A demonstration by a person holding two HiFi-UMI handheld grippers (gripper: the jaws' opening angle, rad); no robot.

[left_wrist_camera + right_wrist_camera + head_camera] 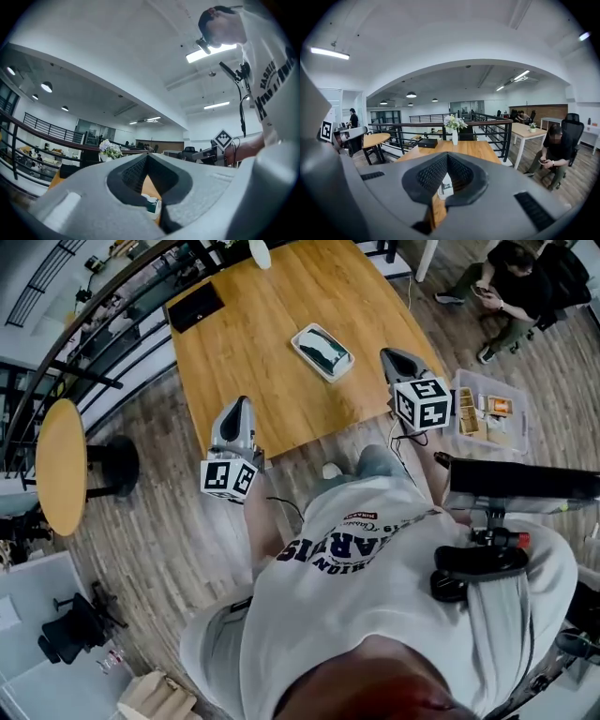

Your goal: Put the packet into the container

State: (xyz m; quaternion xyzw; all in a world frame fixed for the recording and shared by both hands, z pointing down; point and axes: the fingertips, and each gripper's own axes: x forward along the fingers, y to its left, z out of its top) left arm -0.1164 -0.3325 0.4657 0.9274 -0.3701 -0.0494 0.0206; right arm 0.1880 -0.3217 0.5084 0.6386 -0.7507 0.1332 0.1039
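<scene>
I judge that both tools are on the approach and nothing is picked up yet. The left gripper (242, 405) has its jaws together with nothing between them, and the right gripper (388, 354) is likewise closed and empty. The task's thing, a flat white rectangular item with a dark teal middle (322, 352), lies on the light brown wooden table (262, 362). It is just ahead of the right gripper and well apart from the left one. I cannot tell whether it is a packet alone or a packet resting in a white tray. To do this step well, the nearer gripper should open its jaws before it arrives. It should then come in low and take the item by one short edge, because the item lies flat. The other gripper can wait beside it.

By count:
- two grippers
- one white and teal item
- one black rectangular box (195, 306) at the far left of the table
- one white vase with flowers (454, 129)
- one clear plastic bin (525, 427) holding small packages, beside the table on the right
- one round wooden side table (61, 465)
</scene>
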